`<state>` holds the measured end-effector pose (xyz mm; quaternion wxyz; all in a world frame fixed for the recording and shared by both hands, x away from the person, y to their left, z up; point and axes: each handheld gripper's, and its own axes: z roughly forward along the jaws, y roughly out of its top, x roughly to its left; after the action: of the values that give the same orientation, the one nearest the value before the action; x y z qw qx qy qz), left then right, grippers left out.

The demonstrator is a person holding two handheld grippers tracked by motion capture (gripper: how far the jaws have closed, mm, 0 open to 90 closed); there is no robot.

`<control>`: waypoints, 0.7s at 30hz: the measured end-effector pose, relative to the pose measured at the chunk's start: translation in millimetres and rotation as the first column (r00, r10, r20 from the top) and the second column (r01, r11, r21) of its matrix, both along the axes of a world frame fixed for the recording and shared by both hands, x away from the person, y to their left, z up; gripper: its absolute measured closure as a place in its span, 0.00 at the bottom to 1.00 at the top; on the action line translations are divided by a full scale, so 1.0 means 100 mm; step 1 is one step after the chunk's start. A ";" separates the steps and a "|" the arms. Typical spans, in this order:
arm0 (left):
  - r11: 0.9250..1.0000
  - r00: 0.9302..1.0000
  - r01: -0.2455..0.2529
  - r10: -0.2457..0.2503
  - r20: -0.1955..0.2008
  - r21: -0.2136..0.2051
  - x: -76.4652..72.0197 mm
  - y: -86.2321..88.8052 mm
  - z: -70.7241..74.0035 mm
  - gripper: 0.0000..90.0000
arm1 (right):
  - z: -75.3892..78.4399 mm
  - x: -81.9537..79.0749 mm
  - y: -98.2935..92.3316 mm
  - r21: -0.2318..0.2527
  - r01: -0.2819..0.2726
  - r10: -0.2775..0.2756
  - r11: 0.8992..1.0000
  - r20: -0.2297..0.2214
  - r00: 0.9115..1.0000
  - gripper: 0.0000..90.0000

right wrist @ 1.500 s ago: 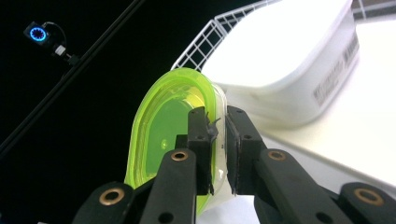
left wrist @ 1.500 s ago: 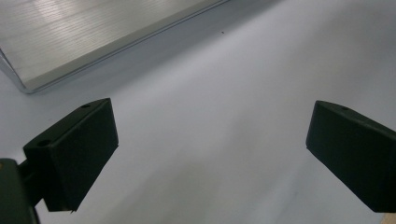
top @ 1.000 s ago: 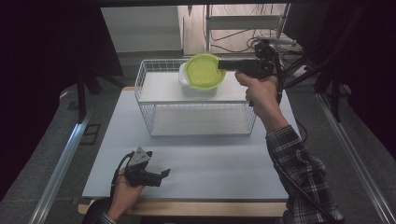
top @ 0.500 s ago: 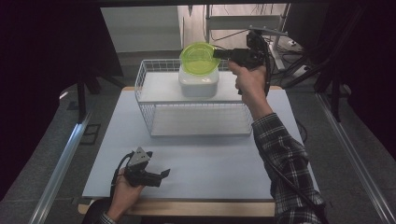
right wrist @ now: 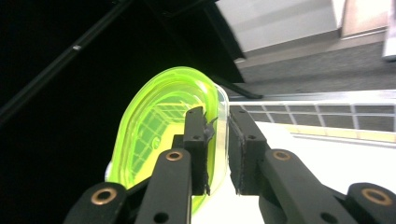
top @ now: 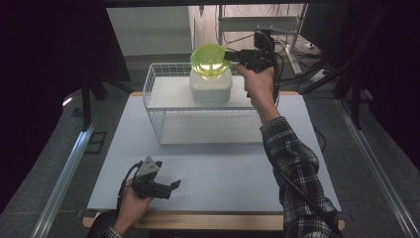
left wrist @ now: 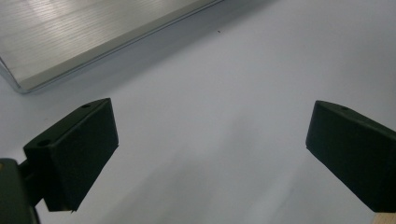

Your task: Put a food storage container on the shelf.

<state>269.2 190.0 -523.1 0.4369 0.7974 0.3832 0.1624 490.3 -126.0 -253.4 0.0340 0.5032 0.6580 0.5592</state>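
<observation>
Green and half transparent, the plastic bowl (top: 210,58) hangs in the air at the far side of the counter (top: 218,173), just above the white container (top: 210,87) that stands inside the white wire basket (top: 163,116). The right tongs (top: 232,56) grip the bowl by its rim: in the right gripper view one jaw is inside the bowl (right wrist: 163,126) and the other outside, with the thin wall between them. The jaws have just been opening a little, but the rim is not yet free, and the bowl stands tilted on its edge because it is carried from one side only. I judge that a grip on the rim is chosen because the bowl is too wide to take across its body. The person's right arm reaches far over the basket to keep the bowl above the container.

The left tongs (top: 171,186) rest at the near left of the counter, wide open and empty, probably parked there to stay out of the way.
</observation>
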 end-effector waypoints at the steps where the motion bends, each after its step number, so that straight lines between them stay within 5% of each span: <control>1: 1.000 1.000 0.000 0.000 0.000 0.001 0.00 0.00 0.00 0.02 | 0.00 0.00 0.01 -0.009 0.005 -0.005 1.000 0.003 1.000 0.85; 12: 1.000 1.000 0.002 -0.002 -0.001 0.005 0.00 0.00 0.00 0.02 | -0.04 0.04 0.00 -0.040 0.031 -0.031 0.999 -0.006 0.999 0.79; 21: 1.000 1.000 0.003 -0.003 -0.003 0.006 0.00 0.00 0.00 0.02 | -0.02 -0.01 0.02 -0.083 -0.049 0.054 0.995 0.055 0.997 0.38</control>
<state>269.2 189.6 -523.3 0.4343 0.7995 0.3822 0.1618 489.1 -124.1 -255.1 0.0590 0.4679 0.6917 0.5468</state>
